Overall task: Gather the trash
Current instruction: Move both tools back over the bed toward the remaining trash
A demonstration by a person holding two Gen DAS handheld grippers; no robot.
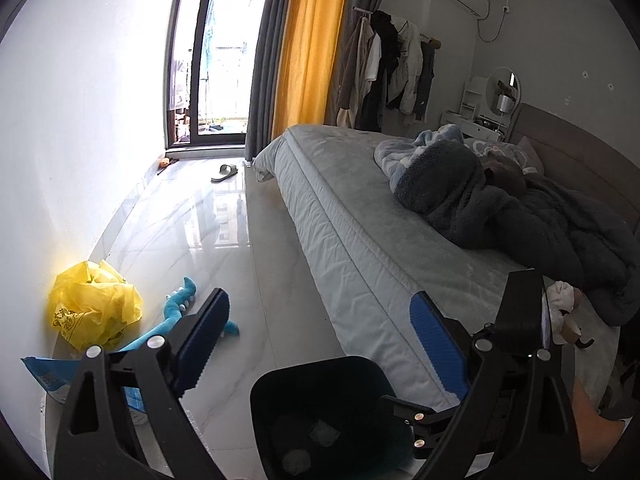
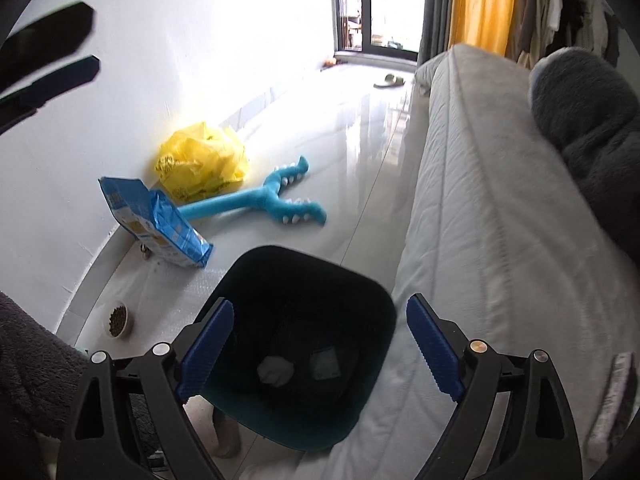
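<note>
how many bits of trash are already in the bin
2 that show: a crumpled white wad on the bottom of the dark bin, left of centre, and a small pale square packet just to its right. The bin's inside is dark, so more may be hidden.

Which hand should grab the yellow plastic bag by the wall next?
Probably left: its open left gripper has the yellow bag closer on its side; the right gripper, open too, hangs over the bin.
</note>
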